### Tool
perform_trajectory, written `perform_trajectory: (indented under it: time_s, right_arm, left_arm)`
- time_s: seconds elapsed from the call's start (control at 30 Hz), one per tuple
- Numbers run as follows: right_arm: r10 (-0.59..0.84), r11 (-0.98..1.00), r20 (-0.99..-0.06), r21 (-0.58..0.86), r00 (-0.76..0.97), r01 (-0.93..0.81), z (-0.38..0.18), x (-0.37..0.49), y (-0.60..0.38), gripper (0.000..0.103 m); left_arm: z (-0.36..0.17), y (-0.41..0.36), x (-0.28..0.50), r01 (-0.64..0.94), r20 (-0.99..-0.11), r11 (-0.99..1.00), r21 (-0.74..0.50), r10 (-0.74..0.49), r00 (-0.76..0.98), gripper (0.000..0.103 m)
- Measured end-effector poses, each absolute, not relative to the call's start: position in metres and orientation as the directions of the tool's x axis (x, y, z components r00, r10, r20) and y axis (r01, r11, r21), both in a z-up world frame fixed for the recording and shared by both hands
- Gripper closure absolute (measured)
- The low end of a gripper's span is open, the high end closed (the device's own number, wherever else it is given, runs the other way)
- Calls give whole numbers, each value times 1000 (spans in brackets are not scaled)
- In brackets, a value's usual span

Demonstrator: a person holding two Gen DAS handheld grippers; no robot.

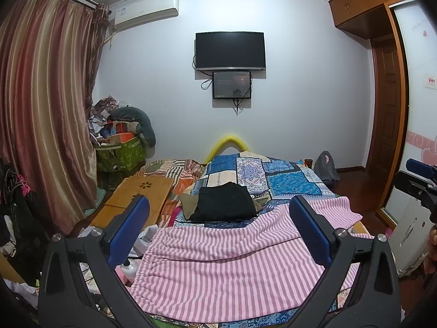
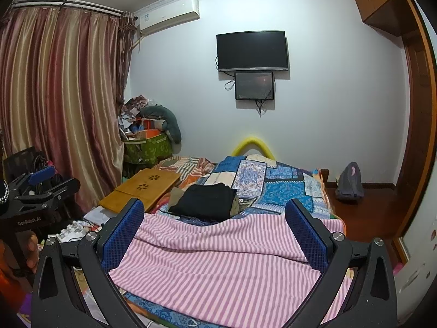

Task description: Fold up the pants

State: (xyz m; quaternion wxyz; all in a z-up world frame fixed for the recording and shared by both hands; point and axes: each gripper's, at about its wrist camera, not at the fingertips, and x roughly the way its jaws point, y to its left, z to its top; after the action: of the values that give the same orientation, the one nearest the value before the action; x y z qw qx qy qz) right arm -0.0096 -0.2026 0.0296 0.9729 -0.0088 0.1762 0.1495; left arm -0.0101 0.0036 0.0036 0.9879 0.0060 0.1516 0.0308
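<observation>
Pink-and-white striped pants [image 1: 218, 268] lie spread on the near end of the bed, waistband to the left; they also show in the right wrist view [image 2: 226, 259]. My left gripper [image 1: 218, 227] is open and empty, held above the pants. My right gripper [image 2: 215, 229] is open and empty above the same pants; it also shows at the right edge of the left wrist view [image 1: 418, 180]. The left gripper appears at the left edge of the right wrist view [image 2: 41, 183].
A folded black garment [image 1: 224, 202] lies on an olive one on the blue patchwork quilt [image 1: 286, 180] beyond the pants. A wooden lap table [image 1: 136, 196] sits at the bed's left. Curtains [image 1: 41, 123], a cluttered green bin [image 1: 120, 153], a wardrobe [image 1: 387, 109] and a grey bag [image 1: 326, 166] surround the bed.
</observation>
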Motion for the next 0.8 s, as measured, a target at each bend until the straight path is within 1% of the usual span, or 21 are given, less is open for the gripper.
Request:
perform_trajectory:
  time_s: [0.8]
  right_arm:
    - [316, 947, -324, 54, 892, -316, 31, -6, -194, 0]
  left_arm:
    - [7, 3, -10, -44, -292, 999, 24, 49, 955, 0]
